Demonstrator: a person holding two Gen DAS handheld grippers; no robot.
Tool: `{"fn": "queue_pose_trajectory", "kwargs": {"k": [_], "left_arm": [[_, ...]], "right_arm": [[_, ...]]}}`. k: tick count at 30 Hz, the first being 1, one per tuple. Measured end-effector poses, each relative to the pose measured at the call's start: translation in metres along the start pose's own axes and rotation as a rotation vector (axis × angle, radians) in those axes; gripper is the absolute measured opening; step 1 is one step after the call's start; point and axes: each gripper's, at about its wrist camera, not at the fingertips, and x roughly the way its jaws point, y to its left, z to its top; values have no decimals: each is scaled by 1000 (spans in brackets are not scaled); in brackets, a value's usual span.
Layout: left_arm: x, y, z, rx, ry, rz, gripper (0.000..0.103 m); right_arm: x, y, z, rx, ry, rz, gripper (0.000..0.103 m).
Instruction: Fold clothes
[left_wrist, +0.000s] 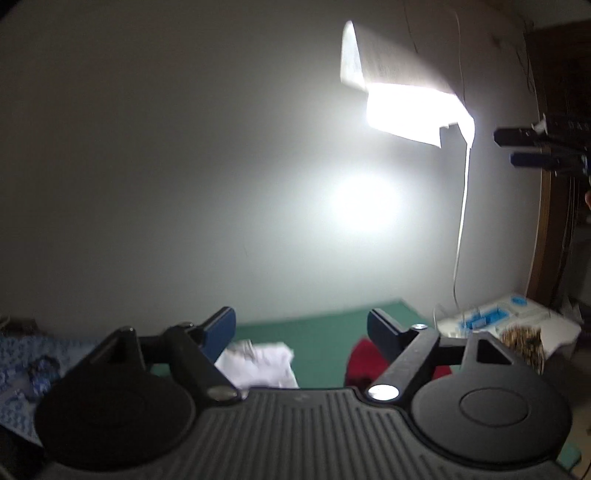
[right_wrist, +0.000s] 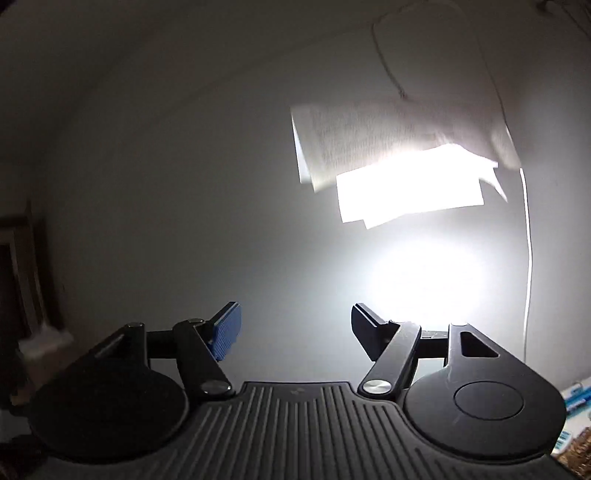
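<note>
In the left wrist view my left gripper (left_wrist: 302, 328) is held up facing a pale wall, its blue-padded jaws wide apart and empty. Far below it, on a green table (left_wrist: 325, 332), lie a white garment (left_wrist: 258, 363) and a red garment (left_wrist: 364, 360), both partly hidden behind the fingers. My right gripper (left_wrist: 508, 147) shows at the right edge of that view, its two blue-tipped fingers apart. In the right wrist view the right gripper (right_wrist: 295, 330) points at the wall, open with nothing between its fingers. No clothes appear in that view.
A bright lamp covered with white paper (left_wrist: 402, 99) hangs on the wall, a white cable (left_wrist: 461, 221) dropping from it. A white box with blue parts (left_wrist: 509, 321) stands at the table's right end. Blue patterned cloth (left_wrist: 29, 365) lies at the left. A dark wooden frame (left_wrist: 554, 221) stands right.
</note>
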Motion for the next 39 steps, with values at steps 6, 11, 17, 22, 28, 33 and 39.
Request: {"fn": "queue_pose_trajectory", "kwargs": {"k": [6, 11, 17, 22, 28, 33, 39], "left_arm": [[55, -33, -131, 37, 473, -65, 56], [65, -69, -145, -31, 533, -205, 84], [78, -95, -140, -44, 548, -276, 95], [69, -97, -149, -73, 561, -208, 95], [56, -92, -157, -145, 559, -156, 95], [64, -139, -148, 76, 546, -243, 98], [73, -198, -146, 362, 529, -416, 98]], "right_arm": [[40, -3, -154, -230, 404, -134, 69], [85, 8, -245, -306, 609, -95, 69], [146, 38, -265, -352, 588, -27, 88], [155, 8, -259, -138, 614, -17, 13], [82, -38, -212, -28, 357, -144, 10], [35, -87, -188, 13, 254, -344, 10], [1, -142, -216, 55, 392, -592, 18]]}}
